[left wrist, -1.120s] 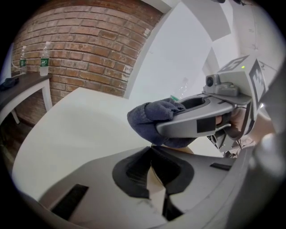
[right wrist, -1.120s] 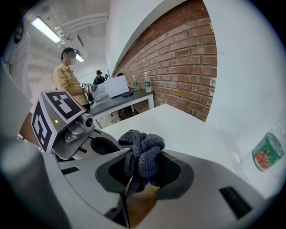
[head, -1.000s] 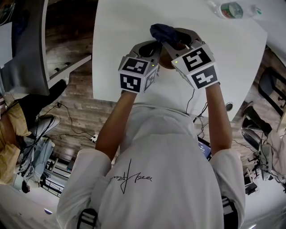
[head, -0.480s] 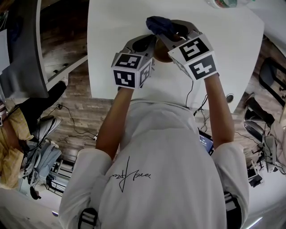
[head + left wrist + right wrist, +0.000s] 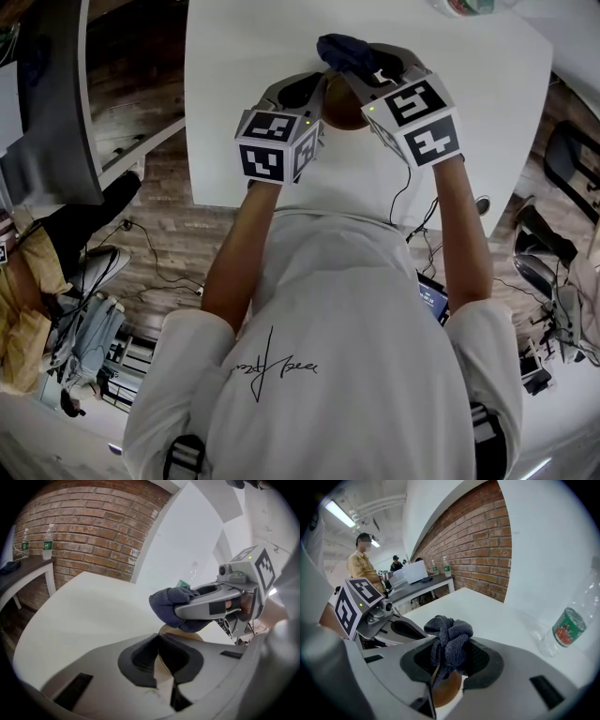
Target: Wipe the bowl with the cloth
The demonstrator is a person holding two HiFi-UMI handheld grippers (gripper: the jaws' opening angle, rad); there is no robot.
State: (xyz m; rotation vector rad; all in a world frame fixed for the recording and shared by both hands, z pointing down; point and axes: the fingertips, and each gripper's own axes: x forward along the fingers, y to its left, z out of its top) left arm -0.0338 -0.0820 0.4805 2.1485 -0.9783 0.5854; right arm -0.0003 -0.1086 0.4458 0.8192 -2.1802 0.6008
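Cloth [image 5: 449, 637], a dark blue-grey towelling rag, sits bunched into a knot between the jaws of the right gripper [image 5: 361, 64], whose pads are closed on it. A wad bulges out past the tips, and a thinner tail hangs down between them. Straight under that wad is the bowl [image 5: 444, 690], a small brown one with a paler rim; its hollow shows through the gap between the jaws in the right gripper view. In the head view the cloth hangs over the far edge of the bowl, and whether it touches the inner wall cannot be told.

The left gripper [image 5: 317, 89] comes at the bowl from the person's left side, with its jaws pinched nearly together on the bowl's thin wall. In the left gripper view a pale strip of rim runs up between the two dark pads, and the rest of the rim curves out just beyond them. The bowl is thus clamped at the tips of the left gripper and lies below the tips of the right one. The two grippers stand close together, both angled downward.

The bowl is over the white table [image 5: 234, 112], near the edge closest to the person; whether it rests on the top or is lifted is unclear. A clear plastic bottle [image 5: 565, 629] with a green label is on the table, well apart at the far right.
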